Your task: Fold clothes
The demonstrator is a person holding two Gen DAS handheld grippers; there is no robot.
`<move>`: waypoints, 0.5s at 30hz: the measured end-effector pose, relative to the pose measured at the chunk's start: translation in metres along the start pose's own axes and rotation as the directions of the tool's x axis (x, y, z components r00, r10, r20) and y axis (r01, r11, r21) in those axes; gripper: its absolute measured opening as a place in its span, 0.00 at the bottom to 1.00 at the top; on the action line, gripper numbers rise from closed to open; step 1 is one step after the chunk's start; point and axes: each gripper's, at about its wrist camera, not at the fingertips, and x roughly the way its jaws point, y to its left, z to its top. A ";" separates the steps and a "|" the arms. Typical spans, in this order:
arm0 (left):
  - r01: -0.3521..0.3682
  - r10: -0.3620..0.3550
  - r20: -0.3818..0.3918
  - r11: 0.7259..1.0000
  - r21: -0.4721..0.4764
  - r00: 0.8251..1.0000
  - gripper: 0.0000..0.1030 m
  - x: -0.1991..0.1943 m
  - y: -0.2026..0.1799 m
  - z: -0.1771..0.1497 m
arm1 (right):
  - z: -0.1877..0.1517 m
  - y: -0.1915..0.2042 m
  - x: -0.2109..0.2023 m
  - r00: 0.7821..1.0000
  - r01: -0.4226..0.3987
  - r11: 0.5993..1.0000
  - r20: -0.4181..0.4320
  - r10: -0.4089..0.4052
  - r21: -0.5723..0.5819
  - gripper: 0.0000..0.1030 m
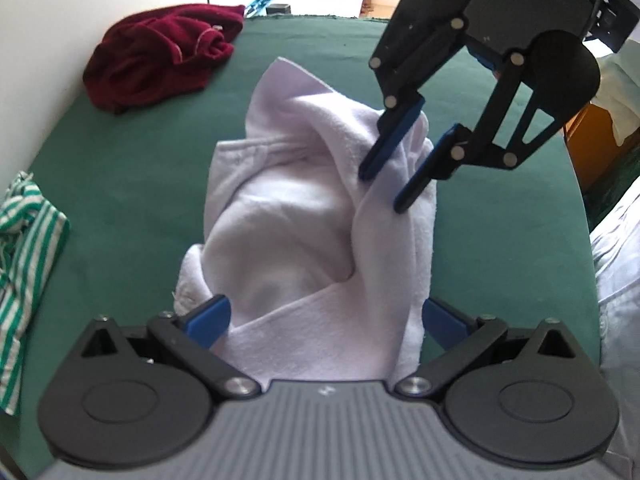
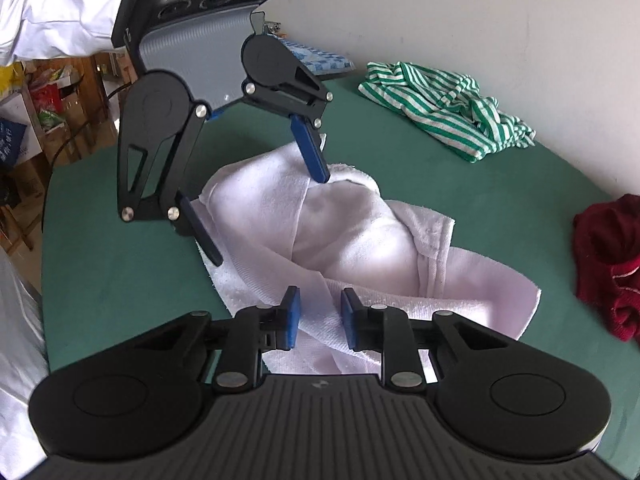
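Observation:
A crumpled white garment (image 1: 288, 220) (image 2: 352, 232) lies bunched in the middle of the green-covered table (image 1: 132, 184) (image 2: 120, 272). My left gripper (image 1: 326, 316) (image 2: 268, 218) is open wide, one blue finger on each side of the garment's near end. My right gripper (image 1: 382, 192) (image 2: 320, 316) comes in from the opposite side. It is open by a narrower gap, and a raised fold of the white cloth sits between its blue fingers (image 2: 290, 318). I cannot see either gripper pinching the cloth.
A maroon garment (image 1: 152, 60) (image 2: 608, 264) lies heaped near one table corner. A green-and-white striped garment (image 1: 24, 248) (image 2: 448, 108) lies by the wall. White fabric (image 1: 616, 280) hangs past the table edge. Boxes and clutter (image 2: 36, 112) stand on the floor beyond.

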 end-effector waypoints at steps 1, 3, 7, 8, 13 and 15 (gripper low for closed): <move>0.015 -0.016 -0.008 1.000 -0.008 1.000 0.95 0.001 0.002 0.000 | 0.001 0.000 0.002 1.000 -0.009 1.000 -0.009 0.009 0.001 0.23; 0.041 -0.041 -0.017 0.999 -0.023 0.999 0.78 0.002 0.007 0.000 | 0.004 0.001 0.001 1.000 -0.012 1.000 -0.008 0.012 -0.004 0.20; 0.053 -0.053 0.008 0.998 -0.042 0.999 0.74 -0.008 0.013 0.001 | 0.005 0.000 0.000 1.000 -0.013 1.000 -0.003 0.013 0.016 0.20; 0.057 -0.056 0.014 0.997 -0.046 0.998 0.73 -0.011 0.015 0.001 | 0.005 0.000 0.000 1.000 -0.013 1.000 -0.003 0.013 0.017 0.20; 0.072 -0.076 -0.055 0.995 -0.072 0.996 0.70 -0.005 0.027 0.004 | 0.005 0.000 -0.003 1.000 -0.018 0.999 0.002 0.018 0.032 0.20; 0.074 -0.078 -0.058 0.995 -0.067 0.995 0.70 -0.004 0.027 0.006 | 0.006 -0.002 -0.003 1.000 -0.021 0.999 0.004 0.021 0.039 0.20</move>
